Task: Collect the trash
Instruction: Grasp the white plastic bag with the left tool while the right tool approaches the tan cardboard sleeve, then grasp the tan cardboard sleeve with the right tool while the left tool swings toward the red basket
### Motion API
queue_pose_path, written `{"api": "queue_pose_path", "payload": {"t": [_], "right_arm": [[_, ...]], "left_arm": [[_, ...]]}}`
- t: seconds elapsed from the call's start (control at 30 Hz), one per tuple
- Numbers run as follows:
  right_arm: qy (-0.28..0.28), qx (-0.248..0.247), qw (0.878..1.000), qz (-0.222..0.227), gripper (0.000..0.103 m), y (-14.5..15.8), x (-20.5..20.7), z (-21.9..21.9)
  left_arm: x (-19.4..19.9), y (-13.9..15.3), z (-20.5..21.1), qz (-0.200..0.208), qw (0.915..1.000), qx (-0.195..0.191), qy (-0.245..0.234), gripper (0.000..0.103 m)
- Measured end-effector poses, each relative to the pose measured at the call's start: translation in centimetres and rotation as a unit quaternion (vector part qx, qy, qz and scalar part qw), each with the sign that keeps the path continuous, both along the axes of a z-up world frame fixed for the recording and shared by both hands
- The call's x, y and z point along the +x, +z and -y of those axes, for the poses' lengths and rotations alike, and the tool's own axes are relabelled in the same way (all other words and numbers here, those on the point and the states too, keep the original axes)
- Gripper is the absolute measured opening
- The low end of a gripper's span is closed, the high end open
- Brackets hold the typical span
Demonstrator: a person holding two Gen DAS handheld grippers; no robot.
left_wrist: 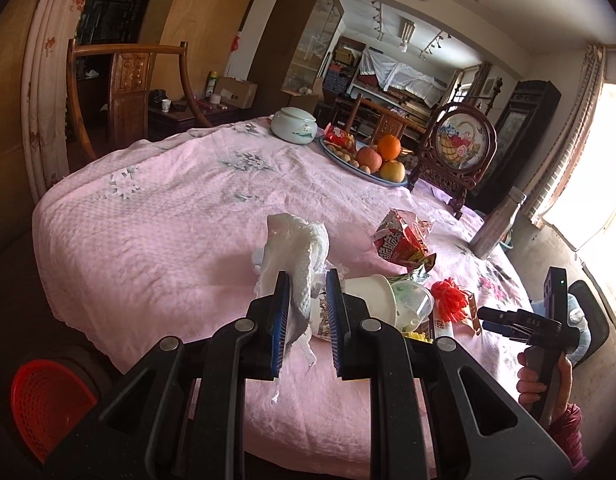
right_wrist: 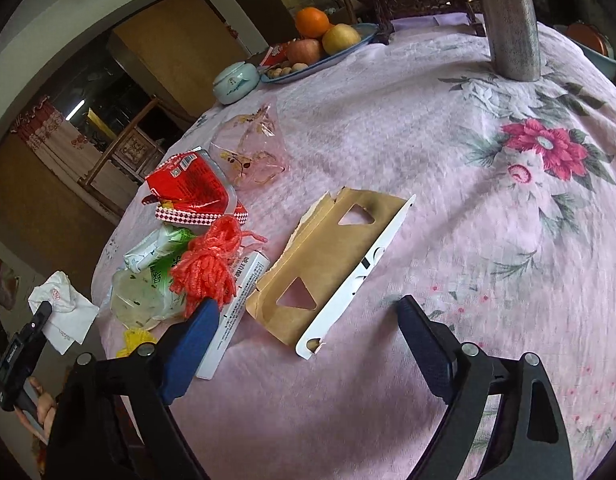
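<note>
Left tongs [left_wrist: 306, 312] hold a crumpled white paper towel [left_wrist: 298, 256], seemingly lifted above the pink floral-clothed counter [left_wrist: 168, 232]. Right tongs [right_wrist: 308, 320] gape wide over a torn brown cardboard sheet [right_wrist: 328, 256].

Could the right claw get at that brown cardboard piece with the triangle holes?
Probably yes. The right claw is open just before the brown cardboard piece, which lies flat on the pink cloth with nothing on top.
</note>
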State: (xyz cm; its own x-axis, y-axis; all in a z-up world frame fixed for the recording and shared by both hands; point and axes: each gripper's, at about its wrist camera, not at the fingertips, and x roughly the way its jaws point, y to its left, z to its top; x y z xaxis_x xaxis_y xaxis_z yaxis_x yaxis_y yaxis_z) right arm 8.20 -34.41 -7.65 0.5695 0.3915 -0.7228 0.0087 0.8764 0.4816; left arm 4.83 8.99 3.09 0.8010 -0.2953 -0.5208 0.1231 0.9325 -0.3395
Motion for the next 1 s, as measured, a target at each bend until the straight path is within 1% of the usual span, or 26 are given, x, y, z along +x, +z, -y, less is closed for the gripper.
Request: {"api": "queue_pose_path", "payload": {"t": [0.1,0.2,0.27,0.33,0.37,0.43,0.47,0.57,0.6,0.63,0.67,0.7,0.73,0.77,0.8,0.83,0.9,0.93,1.0], "right_arm": [[-0.008,-0.017,1.0,0.002,0.089,0.2,0.6,-0.6],[-0.016,-0.06,0.998,0.015,0.089,1.4,1.8,-1.8],[-0.02,-0.078,0.997,0.003,0.089,1.5,3.1,-2.6],[-0.033,-0.09,0.995,-0.014,0.081,1.0,4.2,-3.0],[-0.038,-0.092,0.995,-0.021,0.08,0.6,4.6,-3.1],[-0.046,-0.093,0.994,-0.034,0.074,-0.3,4.9,-2.9],[-0.048,-0.097,0.994,-0.03,0.073,-0.3,4.7,-2.8],[-0.065,-0.131,0.989,-0.023,0.073,-0.3,4.3,-2.5],[-0.064,-0.126,0.99,-0.029,0.065,-0.6,4.5,-2.4],[-0.067,-0.131,0.989,-0.024,0.052,-0.7,4.6,-2.5],[-0.061,-0.142,0.988,-0.019,0.049,-0.6,4.6,-2.8],[-0.053,-0.145,0.988,-0.017,0.049,-0.6,4.7,-3.1],[-0.049,-0.141,0.989,-0.018,0.043,-0.7,4.7,-3.2],[-0.045,-0.139,0.989,-0.017,0.038,-0.7,4.7,-3.4],[-0.035,-0.135,0.99,-0.011,0.026,-0.6,4.5,-3.6],[-0.026,-0.127,0.991,-0.005,0.023,-0.4,4.2,-3.8],[-0.022,-0.135,0.991,0.003,0.023,-0.2,3.7,-4.1],[-0.019,-0.141,0.99,0.006,0.023,-0.2,3.7,-4.3],[-0.015,-0.139,0.99,0.009,0.02,0.0,3.5,-4.3]], "left_arm": [[-0.4,0.0,-0.8,-0.001,1.0,0.002,0.008,0.02],[-0.9,0.1,-1.8,-0.002,0.9999,0.001,0.015,0.02],[-1.4,0.5,-2.5,0.002,0.9997,0.004,0.023,0.02],[-1.8,0.7,-3.2,0.006,0.9995,0.005,0.032,0.02],[-2.0,0.8,-3.6,0.007,0.9993,0.005,0.035,0.02],[-2.5,0.7,-4.4,0.008,0.999,0.006,0.043,0.02],[-2.6,0.6,-4.9,0.007,0.9988,0.005,0.048,0.02],[-2.7,0.2,-6.2,0.003,0.9983,-0.003,0.058,0.02],[-2.7,-0.1,-6.6,0.0,0.9982,-0.008,0.059,0.019],[-2.6,-0.4,-6.9,-0.002,0.9982,-0.014,0.059,0.018],[-2.6,-1.0,-7.0,-0.001,0.9983,-0.024,0.054,0.017],[-2.6,-1.7,-6.7,0.009,0.9981,-0.038,0.047,0.025],[-2.5,-3.0,-6.2,0.012,0.998,-0.049,0.038,0.041],[-2.0,-4.8,-5.4,-0.007,0.9981,-0.044,0.042,0.046],[-1.8,-6.8,-4.8,-0.027,0.9978,-0.042,0.044,0.044],[-1.9,-8.6,-4.4,-0.044,0.9973,-0.045,0.039,0.044],[-3.5,-11.6,-4.7,-0.069,0.9953,-0.057,0.035,0.044],[-4.5,-12.7,-5.2,-0.083,0.9941,-0.058,0.038,0.047],[-6.1,-14.7,-6.0,-0.117,0.9915,-0.037,0.043,0.052]]}}
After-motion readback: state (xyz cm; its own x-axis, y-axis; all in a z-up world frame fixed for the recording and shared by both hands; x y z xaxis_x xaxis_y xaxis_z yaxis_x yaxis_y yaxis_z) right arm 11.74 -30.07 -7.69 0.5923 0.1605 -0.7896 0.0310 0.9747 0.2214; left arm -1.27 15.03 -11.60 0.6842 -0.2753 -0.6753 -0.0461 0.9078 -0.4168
